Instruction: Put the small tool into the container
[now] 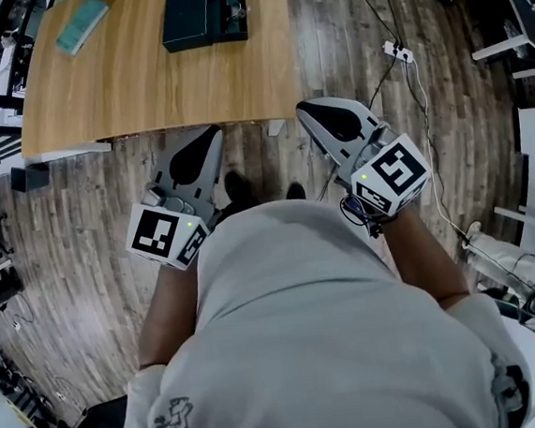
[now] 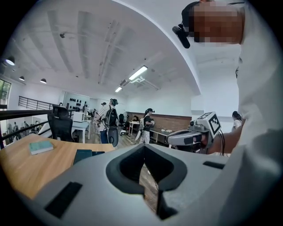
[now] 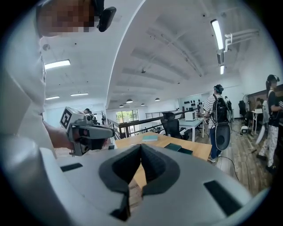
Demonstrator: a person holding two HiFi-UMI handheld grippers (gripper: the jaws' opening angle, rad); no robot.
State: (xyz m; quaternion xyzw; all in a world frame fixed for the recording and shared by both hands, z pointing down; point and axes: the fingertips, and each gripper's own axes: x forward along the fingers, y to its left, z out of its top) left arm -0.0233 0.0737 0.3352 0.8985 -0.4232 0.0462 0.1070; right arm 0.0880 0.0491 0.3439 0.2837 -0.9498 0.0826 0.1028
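1. Claws first. The left gripper is clenched: in its own view the pads meet at the tip with nothing between them. The right gripper is the same, closed up tight and empty.
2. Pose: both hands hold the grippers out in front of the torso, side by side but apart. They sit roughly level with a slight downward tip, noses aimed at the table in the upper part of the head view. Neither one is over the tabletop; they hang above the wood floor, just short of the near edge.
3. The container looks like the dark green case lying open at top centre of the head view, well apart from both claws.
4. There's a little shiny bit in the case's right half. That could be the small tool, but it's too tiny for me to call. I can't spot any other loose tool on the table.
5. My guess on handling: small, light and stiff, likely metal, so a bit slippery. I'd pinch it across its narrow middle with just the pad tips. The case looks shallow and light, so it might scoot if bumped.
6. A teal book sits at the upper left, out of the way.
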